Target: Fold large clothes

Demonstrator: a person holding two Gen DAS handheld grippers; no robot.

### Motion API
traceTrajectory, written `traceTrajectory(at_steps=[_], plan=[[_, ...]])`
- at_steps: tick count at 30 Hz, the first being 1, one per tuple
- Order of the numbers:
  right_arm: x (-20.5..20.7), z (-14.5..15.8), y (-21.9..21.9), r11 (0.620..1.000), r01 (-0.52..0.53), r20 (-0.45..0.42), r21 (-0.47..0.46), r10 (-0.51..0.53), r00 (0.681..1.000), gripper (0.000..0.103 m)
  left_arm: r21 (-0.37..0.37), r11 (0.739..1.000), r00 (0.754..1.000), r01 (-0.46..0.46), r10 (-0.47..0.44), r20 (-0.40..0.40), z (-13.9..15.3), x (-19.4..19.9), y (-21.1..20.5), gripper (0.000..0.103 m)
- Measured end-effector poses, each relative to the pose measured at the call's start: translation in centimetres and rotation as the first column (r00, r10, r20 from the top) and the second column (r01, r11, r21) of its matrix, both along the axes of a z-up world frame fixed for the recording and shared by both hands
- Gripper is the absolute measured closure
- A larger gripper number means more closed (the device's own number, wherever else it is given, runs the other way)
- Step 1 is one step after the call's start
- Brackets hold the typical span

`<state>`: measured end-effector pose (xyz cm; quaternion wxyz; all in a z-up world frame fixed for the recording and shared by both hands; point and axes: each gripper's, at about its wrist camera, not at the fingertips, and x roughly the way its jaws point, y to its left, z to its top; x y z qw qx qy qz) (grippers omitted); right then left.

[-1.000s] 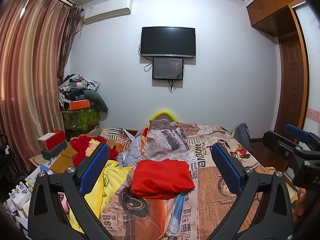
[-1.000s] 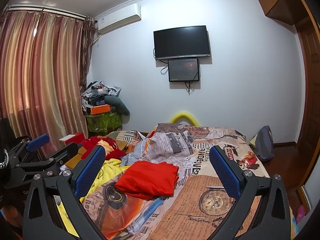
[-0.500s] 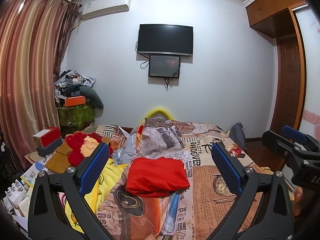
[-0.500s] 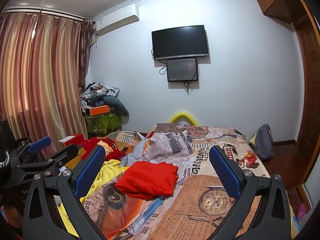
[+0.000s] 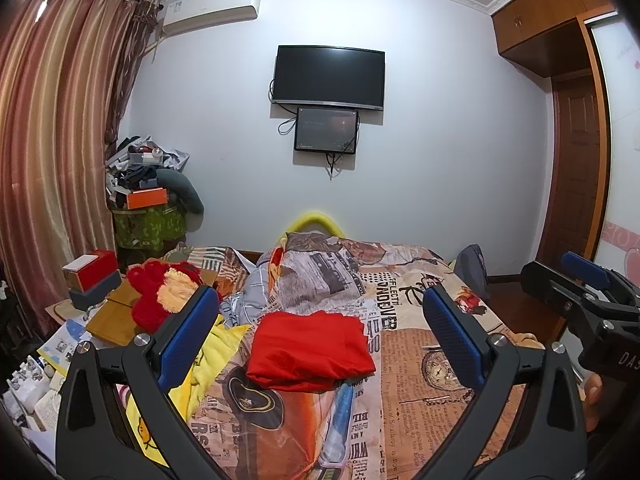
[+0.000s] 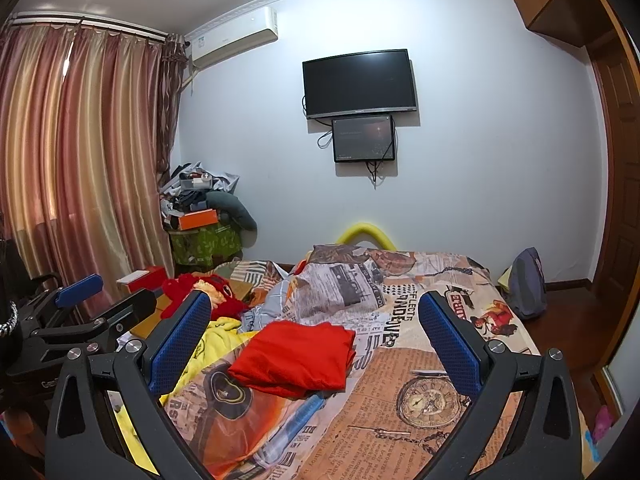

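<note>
While both tongs are hovering above the near edge of the newspaper-print bedspread [image 5: 420,344], the left gripper [image 5: 320,336] and right gripper [image 6: 316,340] are gaping wide, holding nothing; the folded red cloth garment [image 5: 310,350] is lying mid-bed, apparently beside a crumpled yellow garment [image 6: 208,340] at the left edge.

Black tongs [image 5: 320,336], 2 blue ribbed pads [image 5: 187,336], silver screws, white lettering, bare thumb

Bed [image 5: 432,408] with folded red garment [image 5: 310,350]
</note>
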<state>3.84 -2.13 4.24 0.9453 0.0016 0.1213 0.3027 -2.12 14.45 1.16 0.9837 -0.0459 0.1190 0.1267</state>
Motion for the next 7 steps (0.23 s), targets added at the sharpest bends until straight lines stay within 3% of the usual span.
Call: traceTrajectory(at_steps=[7], plan=[[0.16, 0.0, 0.01, 1.0, 0.005, -0.005, 0.004, -0.005, 1.0, 0.0, -0.009, 1.0, 1.0, 0.002, -0.002, -0.008, -0.22, 0.01, 0.19, 0.0]])
